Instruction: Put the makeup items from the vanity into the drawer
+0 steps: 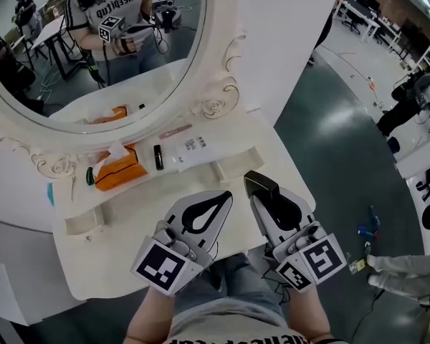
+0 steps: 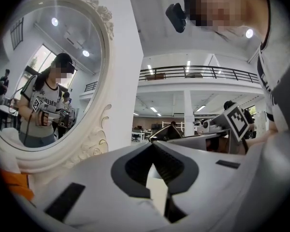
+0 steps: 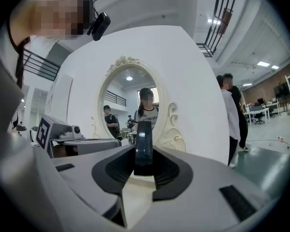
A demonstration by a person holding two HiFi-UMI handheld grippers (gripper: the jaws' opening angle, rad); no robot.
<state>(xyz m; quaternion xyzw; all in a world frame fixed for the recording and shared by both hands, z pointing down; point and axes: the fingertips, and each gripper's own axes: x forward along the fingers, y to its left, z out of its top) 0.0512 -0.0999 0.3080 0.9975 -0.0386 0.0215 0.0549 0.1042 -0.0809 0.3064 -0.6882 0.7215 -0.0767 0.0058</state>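
Note:
My right gripper is shut on a flat black makeup case, held on edge over the white vanity top. In the right gripper view the case stands upright between the jaws. To its left my left gripper is shut and holds nothing; in its own view the left gripper's tips meet. On the vanity's raised shelf lie an orange pouch, a small black tube, a white tube and a thin pink stick.
The oval mirror in its carved white frame rises behind the shelf. A small green item sits left of the pouch. The vanity's right edge drops to a dark green floor. Other people stand at the far right.

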